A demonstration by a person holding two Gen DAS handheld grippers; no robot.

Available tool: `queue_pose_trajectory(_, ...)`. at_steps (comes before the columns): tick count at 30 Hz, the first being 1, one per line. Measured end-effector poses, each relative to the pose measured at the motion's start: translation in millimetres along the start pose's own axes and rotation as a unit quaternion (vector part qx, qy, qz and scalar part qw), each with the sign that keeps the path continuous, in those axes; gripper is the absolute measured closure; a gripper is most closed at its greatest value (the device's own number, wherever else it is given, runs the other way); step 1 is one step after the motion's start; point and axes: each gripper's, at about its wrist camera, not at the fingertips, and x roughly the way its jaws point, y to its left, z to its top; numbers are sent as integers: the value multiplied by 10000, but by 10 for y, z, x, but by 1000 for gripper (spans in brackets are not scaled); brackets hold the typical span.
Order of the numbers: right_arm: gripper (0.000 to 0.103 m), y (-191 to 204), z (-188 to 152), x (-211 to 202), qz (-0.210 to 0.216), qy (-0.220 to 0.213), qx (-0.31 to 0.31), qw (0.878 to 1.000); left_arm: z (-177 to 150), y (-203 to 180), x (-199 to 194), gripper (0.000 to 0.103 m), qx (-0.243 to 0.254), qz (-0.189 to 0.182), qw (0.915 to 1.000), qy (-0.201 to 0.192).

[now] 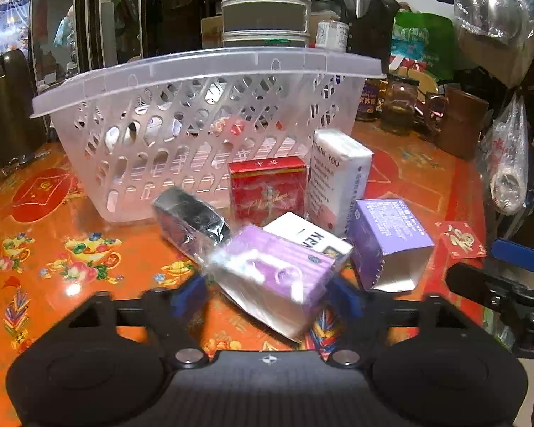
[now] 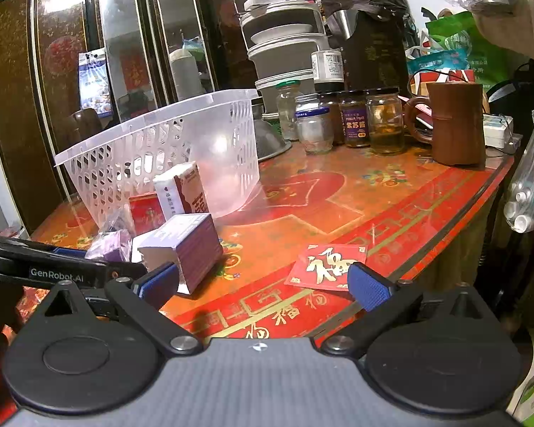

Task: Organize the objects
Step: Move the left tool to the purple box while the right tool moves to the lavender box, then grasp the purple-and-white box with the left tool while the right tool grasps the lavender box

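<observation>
Left wrist view, claw: the left claw [image 1: 267, 293] had its blue pads on either side of a lilac packet [image 1: 272, 274], which looked lifted and blurred; the pads appeared to press its sides, so I judged it clenched on the packet.
Left wrist view, direction: the white basket [image 1: 203, 121] stood straight ahead of that claw, beyond a red box [image 1: 267, 190], a white tissue pack [image 1: 338, 178] and a dark wrapped packet [image 1: 190, 222].
Left wrist view, axis: the lilac packet's long side ran slantwise across the jaws, down to the right.
Left wrist view, neighbour: a purple carton [image 1: 388, 242] lay open-ended just right of the packet.
Right wrist view, claw: the right claw [image 2: 263, 281] stood released and empty above the tabletop [image 2: 391, 192].
Right wrist view, nearest thing: a red envelope [image 2: 325, 267] lay flat between its fingers, lower down; the purple carton [image 2: 188, 245] sat by the left finger.
Right wrist view, extra: the basket [image 2: 153, 142] was seen end-on, tilted, its inside mostly hidden.
Judgement: the left hand was nearer the basket.
</observation>
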Motion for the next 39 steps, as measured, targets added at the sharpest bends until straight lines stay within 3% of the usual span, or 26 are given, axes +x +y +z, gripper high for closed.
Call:
queue_pose_trajectory(11, 0, 234, -52, 41, 26, 99, -442, 9990, -233, 475, -334, 33, -392, -83, 9991, -158)
queue_pose_trajectory(20, 0, 429, -94, 84, 75, 136, -788, 9968, -393, 593, -536, 31, -226, -245, 9994, -113)
queue_pose_trajectory(24, 0, 452, -100, 103, 63, 126, -829, 9965, -456, 579, -601, 21, -214, -192, 9995, -89)
queue_pose_trajectory(31, 0, 448, -113, 93, 75, 72, -817, 9966, -476, 462, -614, 18, -282, 244, 9993, -14)
queue_pose_trajectory(33, 0, 471, -123, 96, 36, 57, -863, 9962, -463, 440, -608, 25, -345, 415, 9985, -29)
queue_pose_trajectory(34, 0, 482, -127, 95, 28, 57, -886, 9960, -466, 432, -614, 35, -343, 491, 9982, -55)
queue_pose_trajectory(39, 0, 491, -129, 81, 74, 58, -910, 9958, -513, 510, -706, 43, -738, 373, 9964, -184)
